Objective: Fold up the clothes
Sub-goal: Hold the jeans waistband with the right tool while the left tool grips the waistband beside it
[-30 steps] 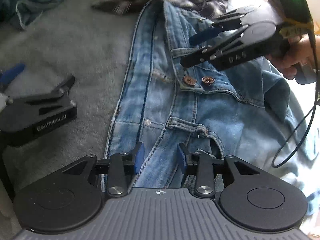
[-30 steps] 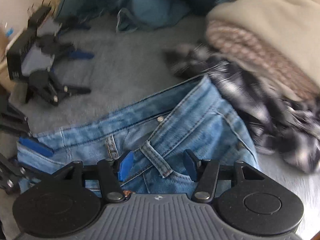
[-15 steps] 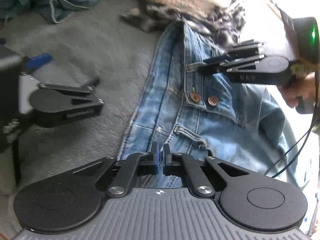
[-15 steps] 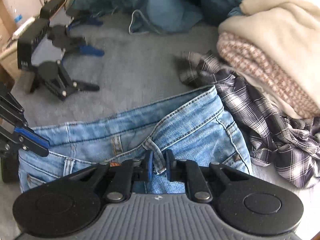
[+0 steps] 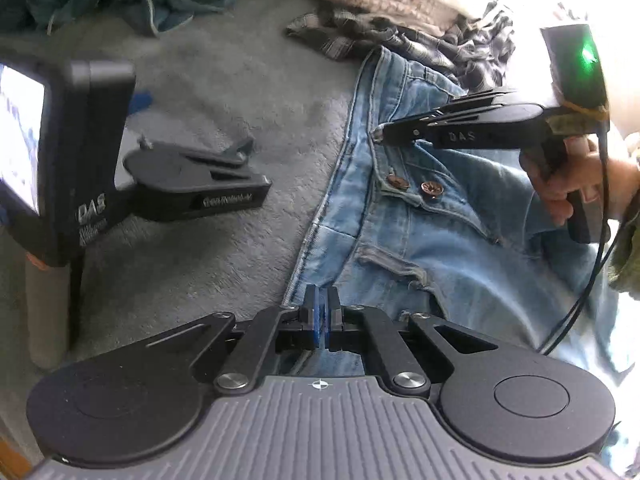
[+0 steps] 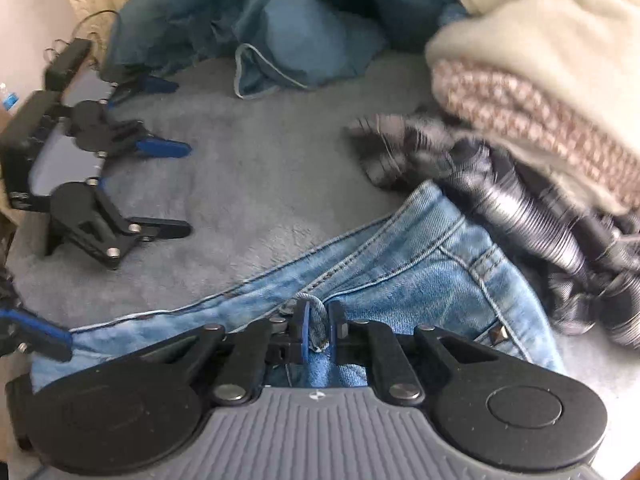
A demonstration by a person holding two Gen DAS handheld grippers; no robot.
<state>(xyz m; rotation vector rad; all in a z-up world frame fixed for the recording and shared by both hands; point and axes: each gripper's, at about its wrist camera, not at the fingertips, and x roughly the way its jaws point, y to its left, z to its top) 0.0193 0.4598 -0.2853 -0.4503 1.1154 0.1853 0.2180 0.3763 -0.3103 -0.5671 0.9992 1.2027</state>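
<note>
Gripping the jeans [image 5: 432, 240] at the waistband, both tools are now clamped where a second ago both stood wide over the denim.

Item, left tool [image 5: 321, 312]: blue pads pressed flat together at the near edge of the waistband, on the side next to the grey surface. Whether cloth sits between the pads cannot be made out; only a thin sliver of blue shows there. Previously the pads were well apart above the belt loop.

Item, right tool [image 6: 318, 326]: pads narrowing on a denim belt loop [image 6: 316, 312], the loop standing up between them and pinched. Previously the loop lay flat between open pads. In the left view the same tool reaches in from the right, held by a hand [image 5: 576, 184], with a trailing black cable [image 5: 580, 280].

Item, jeans: light blue, spread waist-open on the grey fleecy bed cover [image 5: 240, 92], two copper buttons [image 5: 414, 184] showing at the fly.

Item, spare tools [image 6: 100, 184]: black with blue pads, lying on the cover to the left, apart from the jeans.

Item, plaid shirt [image 6: 540, 208]: crumpled, touching the far corner of the waistband.

Item, folded knits [image 6: 540, 80]: cream over pink-patterned, stacked beyond the shirt.

Item, teal bedding [image 6: 260, 20]: heaped at the far edge.
</note>
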